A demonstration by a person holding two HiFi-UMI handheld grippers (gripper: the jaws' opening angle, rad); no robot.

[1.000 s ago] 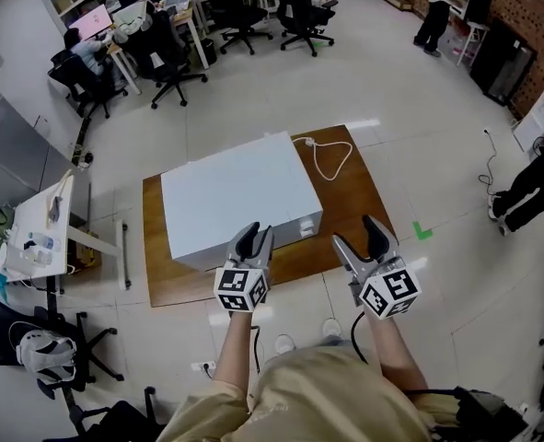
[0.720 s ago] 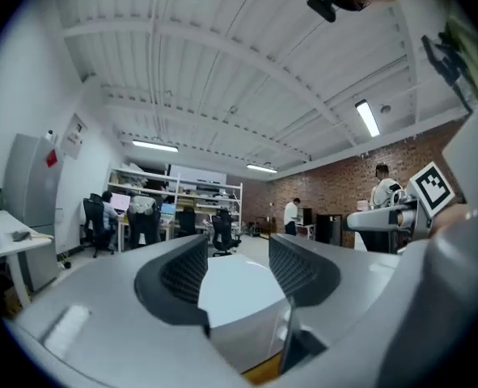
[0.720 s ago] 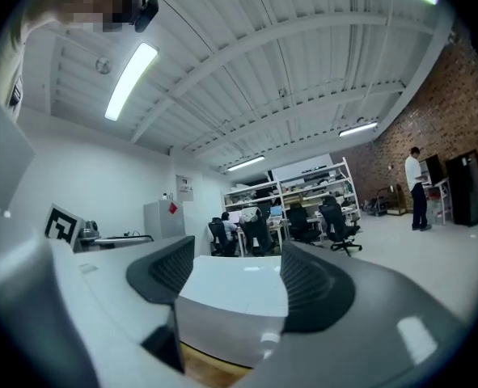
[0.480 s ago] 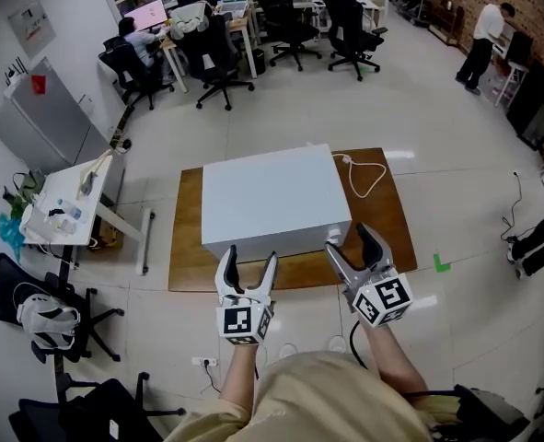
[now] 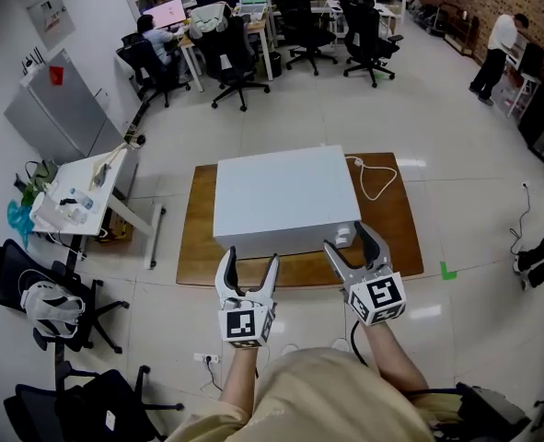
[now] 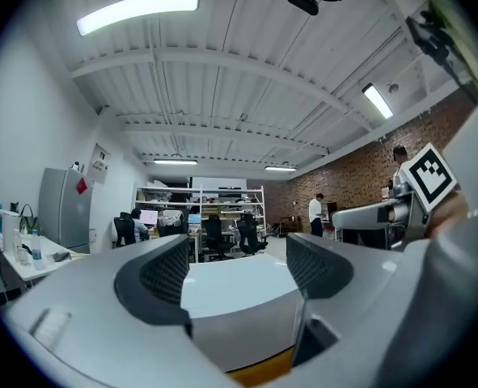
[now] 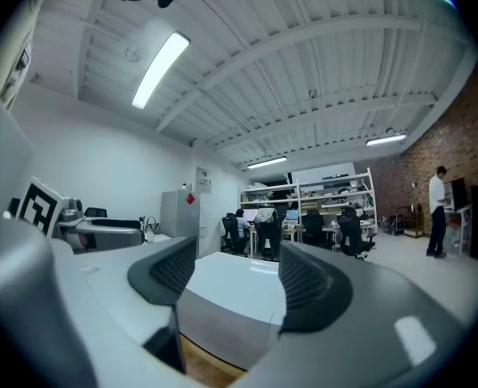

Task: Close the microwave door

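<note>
White microwave (image 5: 285,199) on a brown board (image 5: 201,251); white cable (image 5: 375,180) at its two o'clock, black chairs (image 5: 235,63) at twelve, pale grey floor (image 5: 281,118).

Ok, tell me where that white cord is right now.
In the head view the white cord lies looped on the wooden board, just off the microwave's far right corner, ahead of the right gripper.

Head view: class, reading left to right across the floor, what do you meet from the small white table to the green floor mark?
small white table → white microwave, on its wooden board → looped white cable → green floor mark
</note>
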